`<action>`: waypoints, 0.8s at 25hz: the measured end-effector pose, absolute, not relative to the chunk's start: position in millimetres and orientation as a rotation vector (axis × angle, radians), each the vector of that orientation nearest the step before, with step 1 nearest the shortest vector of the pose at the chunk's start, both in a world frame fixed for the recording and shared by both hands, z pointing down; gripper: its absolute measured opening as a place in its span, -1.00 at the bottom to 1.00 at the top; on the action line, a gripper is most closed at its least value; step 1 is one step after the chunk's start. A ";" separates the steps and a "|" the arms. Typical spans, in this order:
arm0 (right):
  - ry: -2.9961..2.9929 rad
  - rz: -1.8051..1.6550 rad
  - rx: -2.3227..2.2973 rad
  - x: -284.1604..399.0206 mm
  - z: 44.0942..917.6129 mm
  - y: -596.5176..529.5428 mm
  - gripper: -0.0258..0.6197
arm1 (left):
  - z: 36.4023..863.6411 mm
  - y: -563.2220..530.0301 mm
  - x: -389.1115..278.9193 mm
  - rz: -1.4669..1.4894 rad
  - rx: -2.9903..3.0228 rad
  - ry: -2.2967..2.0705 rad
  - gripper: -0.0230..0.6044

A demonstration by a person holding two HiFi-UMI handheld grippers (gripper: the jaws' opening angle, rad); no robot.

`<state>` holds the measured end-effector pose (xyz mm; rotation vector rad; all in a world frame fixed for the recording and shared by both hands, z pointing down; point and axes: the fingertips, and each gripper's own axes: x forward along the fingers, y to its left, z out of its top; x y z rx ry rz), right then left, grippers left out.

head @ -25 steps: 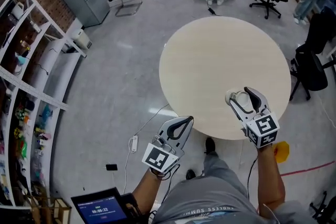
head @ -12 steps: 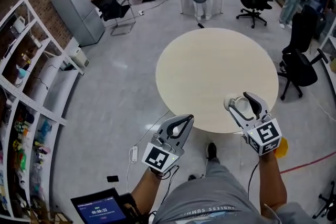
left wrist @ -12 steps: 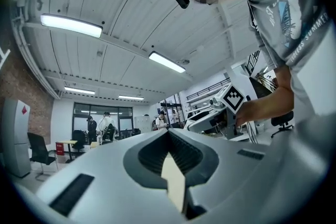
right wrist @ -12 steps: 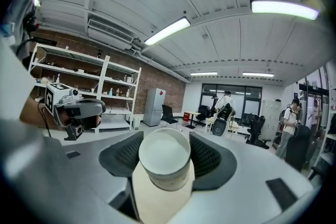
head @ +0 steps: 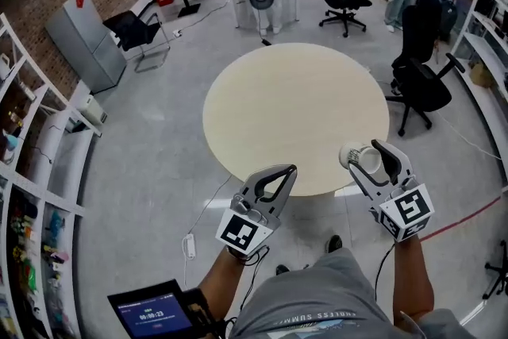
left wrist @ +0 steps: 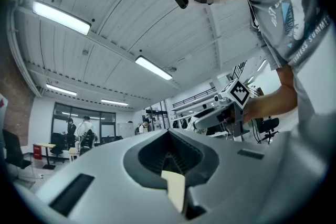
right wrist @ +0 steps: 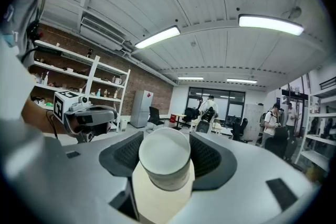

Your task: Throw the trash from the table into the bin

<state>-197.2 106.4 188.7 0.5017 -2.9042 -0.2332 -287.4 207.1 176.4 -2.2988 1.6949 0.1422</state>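
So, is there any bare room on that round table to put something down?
The whole top of the round table looks bare, from its near edge across to the side by the black chair. The only busy spot is its near right rim, where the right tool holds a paper cup.

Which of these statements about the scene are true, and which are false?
1. The right gripper holds a white paper cup. True.
2. The left gripper holds a cup too. False: its jaws are together, with no cup between them.
3. The table is square. False: it is round.
4. A black office chair stands beside the table. True.
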 end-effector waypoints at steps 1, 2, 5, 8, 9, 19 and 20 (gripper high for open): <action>-2.900 -0.221 0.535 -184.7 188.9 102.5 -0.05 | 175.7 200.5 -277.5 0.142 -2.320 1.666 -0.79; -2.897 -0.204 0.569 -171.9 191.9 94.9 -0.05 | 177.7 189.9 -267.0 0.139 -2.344 1.637 -0.79; -2.887 -0.138 0.669 -133.4 215.5 49.4 -0.05 | 198.0 133.5 -233.3 0.120 -2.429 1.565 -0.79; -2.855 -0.066 0.745 -97.6 235.8 25.5 -0.05 | 210.8 93.2 -199.5 0.106 -2.508 1.486 -0.79; -2.841 -0.048 0.768 -85.5 238.0 25.5 -0.05 | 210.7 87.2 -187.9 0.108 -2.536 1.461 -0.79; -2.672 0.216 1.051 140.6 342.3 -118.8 -0.05 | 302.3 -94.1 43.7 0.050 -2.848 1.156 -0.79; -2.655 0.237 1.069 161.1 352.3 -132.8 -0.05 | 312.1 -111.0 66.5 0.034 -2.874 1.126 -0.79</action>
